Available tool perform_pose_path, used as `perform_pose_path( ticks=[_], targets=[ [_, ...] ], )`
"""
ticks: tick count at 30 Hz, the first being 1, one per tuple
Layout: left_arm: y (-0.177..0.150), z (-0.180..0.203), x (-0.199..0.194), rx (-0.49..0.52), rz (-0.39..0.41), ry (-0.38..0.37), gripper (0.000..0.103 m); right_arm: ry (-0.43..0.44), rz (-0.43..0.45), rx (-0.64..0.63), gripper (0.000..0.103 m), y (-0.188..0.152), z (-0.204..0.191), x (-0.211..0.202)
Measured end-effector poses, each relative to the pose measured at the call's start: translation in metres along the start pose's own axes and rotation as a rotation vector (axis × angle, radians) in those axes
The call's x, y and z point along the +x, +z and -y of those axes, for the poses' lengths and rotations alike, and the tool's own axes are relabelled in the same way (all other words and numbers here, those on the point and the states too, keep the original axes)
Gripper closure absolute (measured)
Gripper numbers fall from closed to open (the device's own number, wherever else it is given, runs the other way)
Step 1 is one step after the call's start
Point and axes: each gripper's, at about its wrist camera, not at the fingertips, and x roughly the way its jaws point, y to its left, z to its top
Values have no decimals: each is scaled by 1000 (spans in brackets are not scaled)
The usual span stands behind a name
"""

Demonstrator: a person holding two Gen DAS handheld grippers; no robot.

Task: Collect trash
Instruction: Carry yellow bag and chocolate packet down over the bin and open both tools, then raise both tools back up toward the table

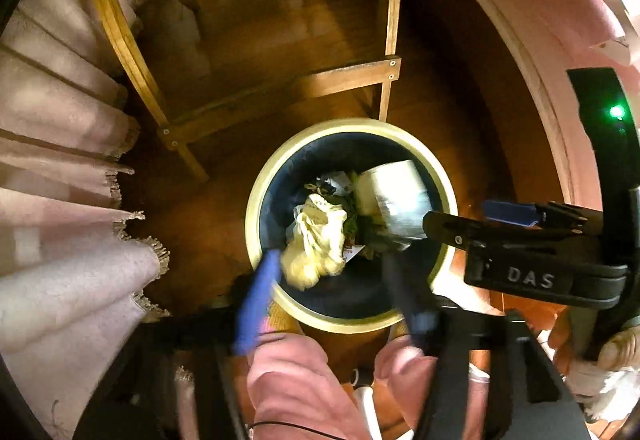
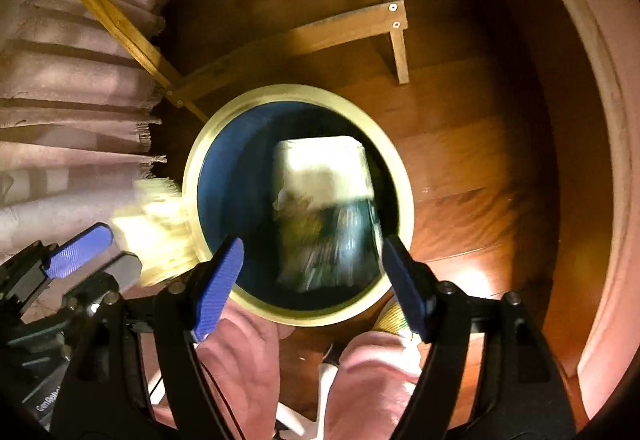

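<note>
Pink curtain [image 1: 60, 168] on the left, then wooden chair legs [image 1: 132, 52]. Round bin [image 1: 256, 200] with a pale rim on the wood floor [image 1: 460, 100], dark blue inside. Yellow crumpled trash [image 1: 316, 240] and a white packet [image 1: 394, 196] in the bin, blurry. Left hand-held gripper [image 1: 332, 296] above the bin, wide open, holding nothing. Right hand-held gripper [image 2: 314, 284] above the bin too, wide open, holding nothing. Pink trouser knees [image 2: 240, 356] below.

Below me a reddish-brown wooden plank floor [image 2: 472, 144] spreads out. A light wooden chair frame with screwed crossbars [image 1: 344, 78] stands on it, beside a pale pink pleated cloth with a frayed fringe [image 1: 60, 176]. My pink trouser legs [image 2: 240, 368] show underneath.
</note>
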Motion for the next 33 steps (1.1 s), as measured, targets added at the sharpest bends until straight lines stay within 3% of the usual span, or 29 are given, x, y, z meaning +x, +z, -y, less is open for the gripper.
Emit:
perform_pose_path(
  ticks=[2,9,14,24,33],
  targets=[
    [5,-4,0,-13,5,30,11,1,5,2,25,2,-1,0],
    [8,-34,9,-27,20,53,11,0,24,20,24,-1,0,-18],
    [3,-34,-28,-43,31,60,11,-7,48,30,24,-8,-5,-53],
    [-6,-7,-152,-34,85,85,11,-8,73,20,24,-28,-11,-163],
    [-2,26,-303,-27,236,83,11,27,172,-49,24,-41,-29,-308]
  ],
)
